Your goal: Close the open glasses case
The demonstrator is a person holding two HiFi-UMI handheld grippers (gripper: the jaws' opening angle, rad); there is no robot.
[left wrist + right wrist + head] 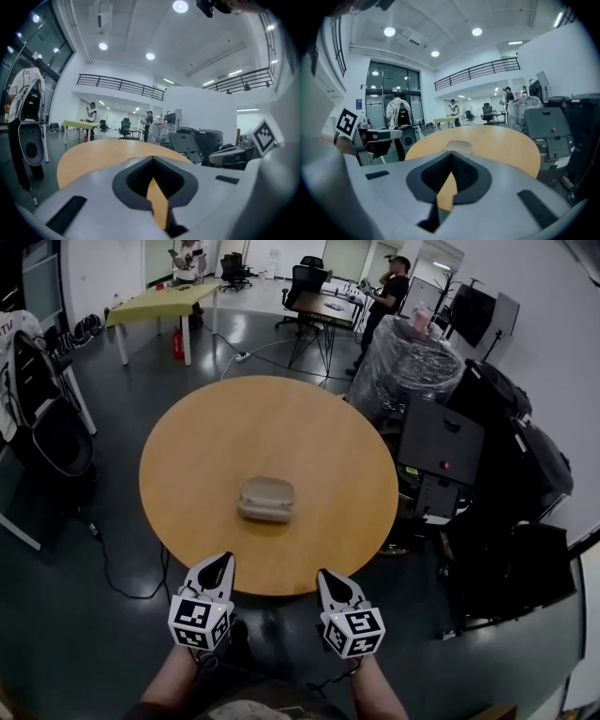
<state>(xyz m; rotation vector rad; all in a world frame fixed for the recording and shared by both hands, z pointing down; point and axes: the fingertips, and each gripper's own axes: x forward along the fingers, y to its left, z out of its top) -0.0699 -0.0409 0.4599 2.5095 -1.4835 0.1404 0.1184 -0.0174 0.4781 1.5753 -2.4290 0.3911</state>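
Glasses case point(266, 500) sits mid-counter point(187, 465), well apart from left gripper point(223, 562) & right gripper point(324, 574), both w/ jaws pressed together, empty; case prob. light, stiff-shelled, slidey on wood, so push lid's front edge while steadying base.

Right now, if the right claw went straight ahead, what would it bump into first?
Probably the glasses case: in the right gripper view it sits almost dead ahead of the shut right claw, on the table. Height is hard to judge, so the claw might pass over it.
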